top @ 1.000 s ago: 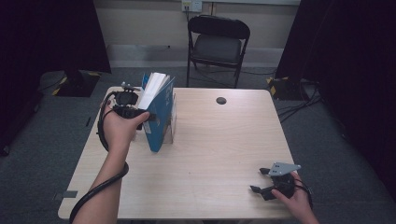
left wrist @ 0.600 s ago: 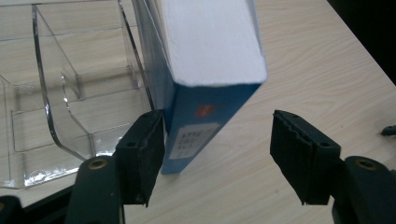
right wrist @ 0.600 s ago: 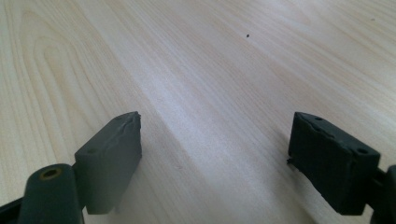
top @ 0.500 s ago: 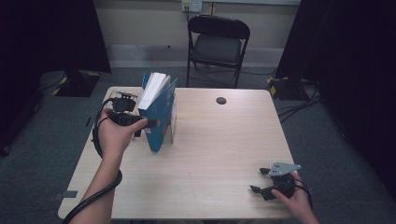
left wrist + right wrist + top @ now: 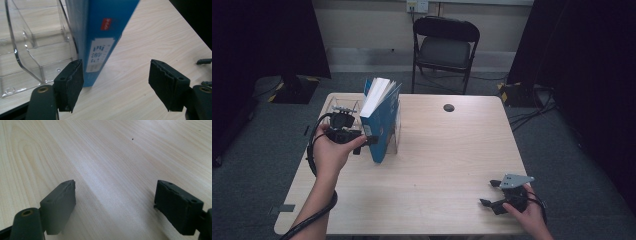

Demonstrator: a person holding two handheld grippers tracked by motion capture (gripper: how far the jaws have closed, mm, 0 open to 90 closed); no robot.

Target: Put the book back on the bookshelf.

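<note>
Lower right of the high view: the right hand (image 5: 527,212) rests on the near edge of the desk (image 5: 452,165), holding the right gripper (image 5: 490,193) low and level, its grey plate uppermost and its tips aimed toward the left of the frame. In the right gripper view its fingers (image 5: 58,203) stand wide apart over bare wood, with nothing between them.

Lower left to centre left of the high view: a forearm rises from the bottom edge, the left hand (image 5: 332,152) wrapped round the left gripper (image 5: 373,140), which points level toward the right of the frame, a black cable looping below the wrist. Its fingers (image 5: 71,83) have just been opening; in the left gripper view they stand apart, the left one close beside the lower edge of the blue book (image 5: 100,37), the right one well clear of it, neither pressing on it.

The blue book (image 5: 382,120) stands on end, tilted, left of the desk's centre, leaning against a clear plastic rack (image 5: 27,50). Farther off, a small dark disc (image 5: 448,107) lies near the far edge, and a folding chair (image 5: 444,47) stands beyond the desk.
</note>
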